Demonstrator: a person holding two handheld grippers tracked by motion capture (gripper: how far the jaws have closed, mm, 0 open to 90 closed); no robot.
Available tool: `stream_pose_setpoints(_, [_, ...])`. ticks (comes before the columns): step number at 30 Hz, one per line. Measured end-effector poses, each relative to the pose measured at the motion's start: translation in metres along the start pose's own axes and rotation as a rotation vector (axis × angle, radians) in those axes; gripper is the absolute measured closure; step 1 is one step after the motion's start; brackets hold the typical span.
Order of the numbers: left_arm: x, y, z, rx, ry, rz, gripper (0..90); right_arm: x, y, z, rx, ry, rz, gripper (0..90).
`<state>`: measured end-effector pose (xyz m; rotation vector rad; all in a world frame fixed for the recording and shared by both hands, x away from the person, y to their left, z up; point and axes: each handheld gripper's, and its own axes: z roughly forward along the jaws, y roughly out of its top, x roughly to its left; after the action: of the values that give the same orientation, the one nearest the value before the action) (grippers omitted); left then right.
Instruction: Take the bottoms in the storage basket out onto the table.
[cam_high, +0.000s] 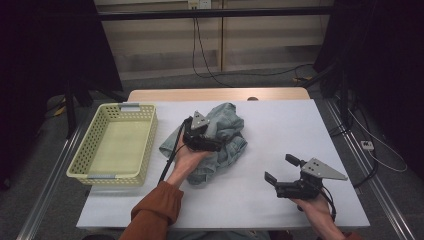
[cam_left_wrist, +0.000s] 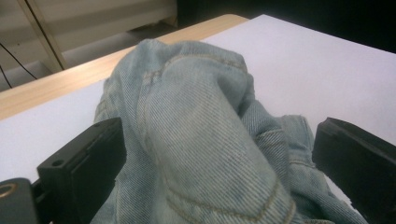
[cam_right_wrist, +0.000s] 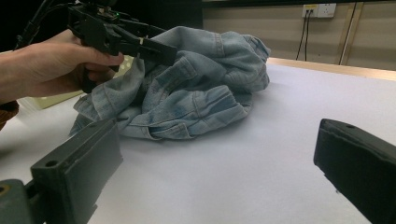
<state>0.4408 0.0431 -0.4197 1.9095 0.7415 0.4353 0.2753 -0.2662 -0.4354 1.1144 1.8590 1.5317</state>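
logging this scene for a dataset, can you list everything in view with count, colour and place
crumpled light blue denim garment: one, faded blue, heaped on the middle of the table
pale yellow-green plastic mesh basket: one, empty, at the table's left edge
white-covered table: one, white sheet over a wooden top, wood showing along the far edge
wall socket: one, white, on the far wall with black cables hanging down
left gripper: one, black, jaws open around a fold of the denim
right gripper: one, black, jaws open over bare table at the near right
person's left hand: one, orange-brown sleeve behind it
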Motion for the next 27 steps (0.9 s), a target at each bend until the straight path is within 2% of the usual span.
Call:
stream_pose_setpoints(6, [0.0, 0.005, -0.009, -0.028, -0.009, 0.028, 2.4, 0.0, 0.0, 0.0, 0.001, -0.002, 0.0, 0.8])
stream_pose_setpoints(12, [-0.001, 0.008, -0.017, -0.051, -0.004, 0.01, 0.0, 0.0, 0.0, 0.001, -0.001, -0.005, -0.003, 0.8])
stream_pose_setpoints(15, [-0.003, 0.01, -0.02, -0.06, -0.022, -0.001, 0.0, 0.001, 0.001, 0.0, -0.001, -0.003, -0.004, 0.8])
stream_pose_setpoints(17, [-0.006, 0.011, -0.022, -0.064, -0.025, 0.015, 0.0, 0.002, 0.001, 0.0, -0.002, -0.004, -0.008, 0.8])
stream_pose_setpoints(19, [-0.009, 0.012, -0.023, -0.058, -0.05, 0.009, 2.7, 0.002, 0.001, 0.0, -0.003, -0.004, -0.009, 0.8])
stream_pose_setpoints(21, [-0.011, 0.013, -0.024, -0.063, -0.052, 0.013, 2.9, 0.003, 0.002, 0.001, -0.002, -0.003, -0.012, 0.8])
stream_pose_setpoints(23, [-0.012, 0.014, -0.027, -0.075, -0.085, 0.012, 0.4, 0.004, 0.002, 0.001, -0.003, 0.0, -0.013, 0.8])
stream_pose_setpoints(27, [-0.017, 0.017, -0.03, -0.075, -0.063, 0.027, 3.0, 0.004, 0.002, 0.001, -0.001, 0.001, -0.013, 0.8])
